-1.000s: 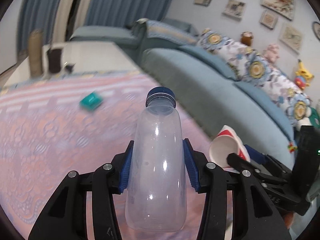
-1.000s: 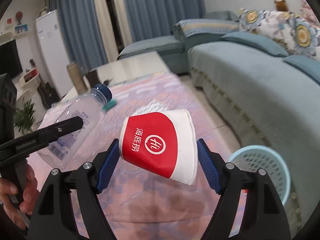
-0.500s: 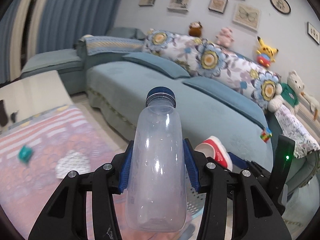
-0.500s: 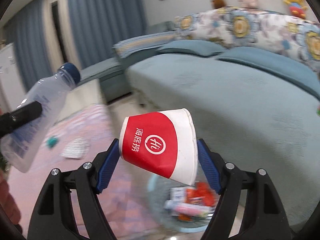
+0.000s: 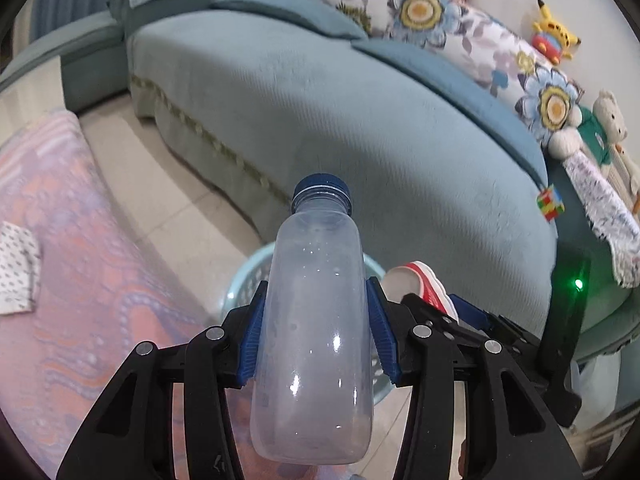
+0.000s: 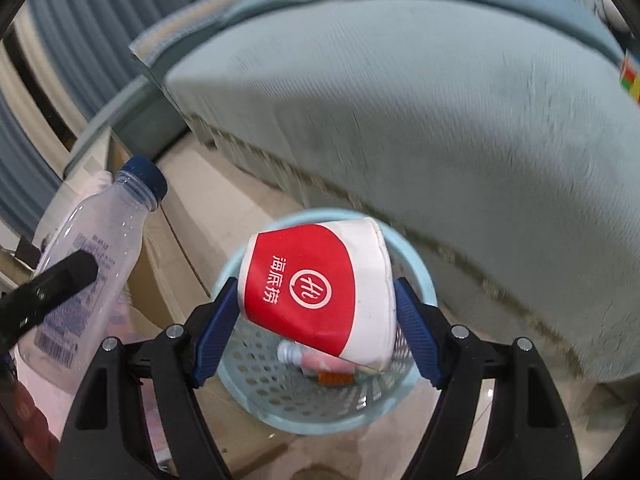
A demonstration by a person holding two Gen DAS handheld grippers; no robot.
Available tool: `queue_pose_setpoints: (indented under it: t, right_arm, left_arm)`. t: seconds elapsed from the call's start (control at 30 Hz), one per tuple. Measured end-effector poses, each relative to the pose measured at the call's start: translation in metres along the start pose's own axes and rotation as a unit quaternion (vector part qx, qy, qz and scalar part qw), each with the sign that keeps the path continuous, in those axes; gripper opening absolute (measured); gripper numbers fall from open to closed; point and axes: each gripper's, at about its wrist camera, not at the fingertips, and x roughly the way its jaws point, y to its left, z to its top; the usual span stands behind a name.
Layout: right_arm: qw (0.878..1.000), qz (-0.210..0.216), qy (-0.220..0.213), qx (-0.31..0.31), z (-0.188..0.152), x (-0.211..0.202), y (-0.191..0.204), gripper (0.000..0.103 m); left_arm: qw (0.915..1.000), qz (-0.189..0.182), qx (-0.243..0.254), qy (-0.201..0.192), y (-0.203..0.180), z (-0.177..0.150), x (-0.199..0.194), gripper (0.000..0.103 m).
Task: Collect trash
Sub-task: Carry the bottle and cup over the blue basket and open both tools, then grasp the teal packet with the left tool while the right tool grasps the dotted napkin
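Observation:
My left gripper (image 5: 316, 340) is shut on a clear plastic bottle (image 5: 316, 344) with a dark blue cap, held above the near rim of a pale blue perforated basket (image 5: 244, 276). My right gripper (image 6: 316, 320) is shut on a red and white paper cup (image 6: 316, 292), held directly over the same basket (image 6: 416, 276), which has some trash at its bottom. The bottle (image 6: 92, 256) shows at the left of the right wrist view. The cup (image 5: 416, 284) shows just right of the bottle in the left wrist view.
A long blue-grey sofa (image 5: 360, 128) runs close behind the basket, with flowered cushions and plush toys on it. A pink patterned rug (image 5: 68, 260) lies to the left with a spotted white paper (image 5: 16, 268) on it. Tiled floor (image 5: 160, 176) lies between rug and sofa.
Both grippers have swung from the rug toward the sofa and tilted down. The basket has come under the cup and the bottle. Both still hold their items.

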Motion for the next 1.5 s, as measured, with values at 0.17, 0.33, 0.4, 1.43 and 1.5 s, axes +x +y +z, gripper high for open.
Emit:
queue_pose_setpoints:
  t: [0.17, 0.33, 0.4, 1.43, 1.5]
  right_arm:
    - [1.000, -0.007, 0.021, 0.010, -0.006, 0.015, -0.004, 0.073]
    - [0.999, -0.005, 0.036, 0.017, -0.006, 0.026, -0.005, 0.073]
    - [0.999, -0.005, 0.036, 0.019, -0.006, 0.027, -0.004, 0.074]
    - [0.942, 0.189, -0.067, -0.269, -0.021, -0.059, 0.281, 0.073]
    - [0.939, 0.215, -0.032, -0.265, -0.021, -0.041, 0.300, 0.074]
  left_arm:
    - [0.9997, -0.015, -0.012, 0.013, 0.009, -0.003, 0.008, 0.047]
    - [0.9997, -0.014, -0.020, 0.005, 0.013, -0.003, 0.002, 0.056]
    - [0.9997, -0.013, -0.020, -0.001, 0.016, -0.003, -0.003, 0.056]
    - [0.9618, 0.173, -0.094, -0.190, 0.209, -0.021, -0.224, 0.070]
    - [0.9581, 0.205, -0.094, -0.178, 0.231, -0.025, -0.225, 0.070]
